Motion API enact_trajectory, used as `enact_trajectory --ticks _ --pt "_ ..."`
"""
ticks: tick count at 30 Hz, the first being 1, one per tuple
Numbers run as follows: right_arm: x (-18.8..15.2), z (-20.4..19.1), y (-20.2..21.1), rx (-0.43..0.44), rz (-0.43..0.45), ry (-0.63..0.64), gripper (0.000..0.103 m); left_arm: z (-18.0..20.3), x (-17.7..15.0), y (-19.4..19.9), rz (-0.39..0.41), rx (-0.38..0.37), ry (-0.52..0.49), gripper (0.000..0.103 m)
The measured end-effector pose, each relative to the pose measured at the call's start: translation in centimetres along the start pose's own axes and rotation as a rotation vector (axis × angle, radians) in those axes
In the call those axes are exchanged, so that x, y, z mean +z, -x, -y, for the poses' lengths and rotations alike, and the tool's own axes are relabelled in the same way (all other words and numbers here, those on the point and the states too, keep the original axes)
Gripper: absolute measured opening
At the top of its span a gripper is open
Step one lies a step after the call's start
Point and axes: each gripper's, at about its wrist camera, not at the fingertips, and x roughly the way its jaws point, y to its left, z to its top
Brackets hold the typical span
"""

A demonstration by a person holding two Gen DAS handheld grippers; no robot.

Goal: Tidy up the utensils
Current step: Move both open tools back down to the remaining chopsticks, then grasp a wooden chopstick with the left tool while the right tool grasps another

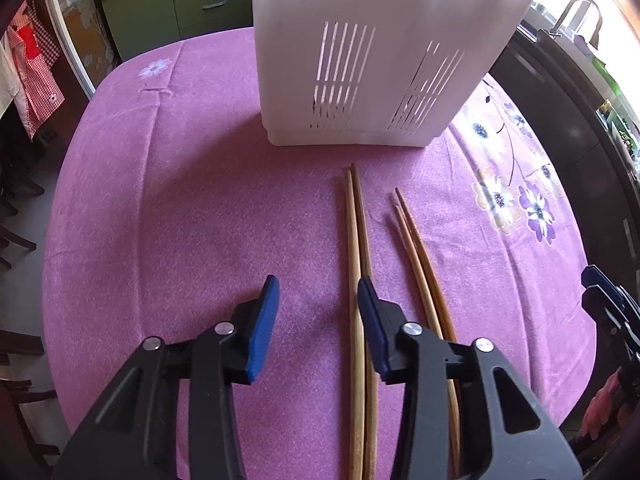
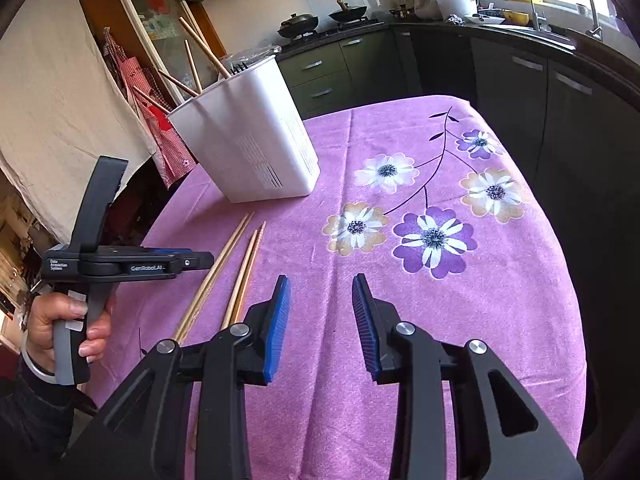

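Some chopsticks already stand in the white holder [image 2: 256, 148], far ahead of your left gripper [image 1: 318, 324]. Two pairs are left on the purple cloth [image 1: 180, 208]. The lighter pair [image 1: 356, 264] runs just inside its right finger, the darker pair [image 1: 420, 256] just outside. Its jaws are partly open and hold nothing. Your right gripper [image 2: 322, 324] is also partly open and empty, with both pairs to its left. What else is in the holder I cannot tell well; maybe a fork.

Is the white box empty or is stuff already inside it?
Not empty. In the right wrist view, the white box has several chopsticks poking out of its top, plus something dark beside them.
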Motion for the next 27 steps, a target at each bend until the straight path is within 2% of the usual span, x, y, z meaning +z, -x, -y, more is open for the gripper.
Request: enact_trajectory --ticks 5,10,21,23,24,27 --pt "0.1 0.1 -0.1 0.007 -0.006 -0.009 0.032 1.0 0.5 -0.7 -0.008 0.006 -0.024 0.034" --pt "0.1 0.3 -0.3 0.015 -0.014 -0.018 0.032 2.2 1.1 -1.3 -0.003 0.062 -0.053 0.026" --pt "0.1 -0.6 -0.8 0.034 -0.027 -0.003 0.034 4.3 3.2 -2.3 0.013 0.093 -0.065 0.026" --pt "0.1 -0.6 -0.9 0.034 -0.029 -0.003 0.034 4.4 3.0 -2.2 0.016 0.090 -0.069 0.019" --pt "0.1 -0.5 -0.9 0.035 -0.029 -0.004 0.034 4.6 2.8 -2.1 0.013 0.084 -0.072 0.009" --pt "0.2 -0.5 -0.8 0.034 -0.028 -0.006 0.034 4.8 2.1 -1.9 0.011 0.080 -0.075 0.006"
